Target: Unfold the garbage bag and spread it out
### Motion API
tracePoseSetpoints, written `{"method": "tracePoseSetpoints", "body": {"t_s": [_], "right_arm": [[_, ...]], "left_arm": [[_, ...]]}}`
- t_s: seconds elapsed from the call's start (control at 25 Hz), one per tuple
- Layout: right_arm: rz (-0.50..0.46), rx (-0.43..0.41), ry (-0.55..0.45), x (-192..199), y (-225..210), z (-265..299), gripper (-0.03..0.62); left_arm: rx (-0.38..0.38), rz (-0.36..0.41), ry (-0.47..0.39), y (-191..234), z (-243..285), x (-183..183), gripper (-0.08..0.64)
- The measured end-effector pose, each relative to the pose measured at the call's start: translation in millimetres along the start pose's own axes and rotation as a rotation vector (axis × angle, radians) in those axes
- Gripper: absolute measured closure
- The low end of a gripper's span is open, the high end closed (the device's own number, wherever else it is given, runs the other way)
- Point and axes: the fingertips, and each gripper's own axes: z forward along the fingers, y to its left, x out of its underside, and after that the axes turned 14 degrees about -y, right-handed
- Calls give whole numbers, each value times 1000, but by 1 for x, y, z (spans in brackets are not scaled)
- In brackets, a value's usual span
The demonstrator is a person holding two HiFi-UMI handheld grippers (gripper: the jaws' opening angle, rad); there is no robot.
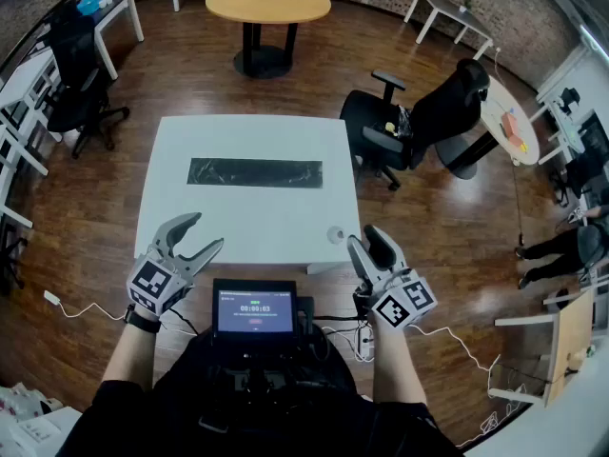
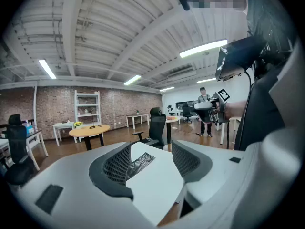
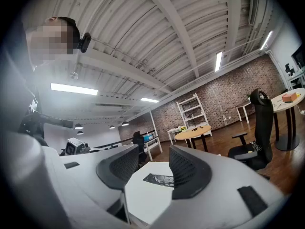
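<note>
A folded black garbage bag (image 1: pixel 255 172) lies flat as a long strip in the middle of the white table (image 1: pixel 190 231). My left gripper (image 1: pixel 201 236) hovers over the table's near left edge, jaws wide apart and empty. My right gripper (image 1: pixel 367 243) hangs off the table's near right corner, also open with nothing in it. Both stand well short of the bag. In the left gripper view the bag (image 2: pixel 141 162) shows between the jaws, far ahead on the table (image 2: pixel 152 185). Through the right gripper's jaws the bag (image 3: pixel 160 179) is a dark patch on the table (image 3: pixel 143 194).
A black office chair (image 1: pixel 419 122) stands just right of the table. A round wooden table (image 1: pixel 268 3) is behind it. A small tablet screen (image 1: pixel 254 312) sits at my chest. Cables and a power strip (image 1: pixel 364 343) lie on the wood floor near the front right. Someone stands at far right (image 1: pixel 561 246).
</note>
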Motion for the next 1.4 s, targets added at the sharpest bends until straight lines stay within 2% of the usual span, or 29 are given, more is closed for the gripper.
{"method": "tracePoseSetpoints", "body": {"t_s": [0.36, 0.52, 0.84, 1.04, 1.24, 1.4], "right_arm": [[6, 3, -8, -1, -6, 1, 393], [10, 6, -9, -2, -14, 1, 393], [9, -7, -10, -4, -21, 7, 393], [18, -10, -10, -5, -29, 11, 393], [29, -16, -3, -2, -32, 12, 393], [36, -21, 2, 0, -37, 11, 393]], "left_arm": [[7, 25, 4, 2, 5, 2, 290], [-7, 7, 6, 1, 11, 0, 295], [10, 54, 9, 6, 17, 5, 295], [-33, 8, 12, 7, 24, -1, 295], [-24, 33, 26, 9, 24, 7, 295], [-46, 17, 36, 6, 26, 9, 295]]}}
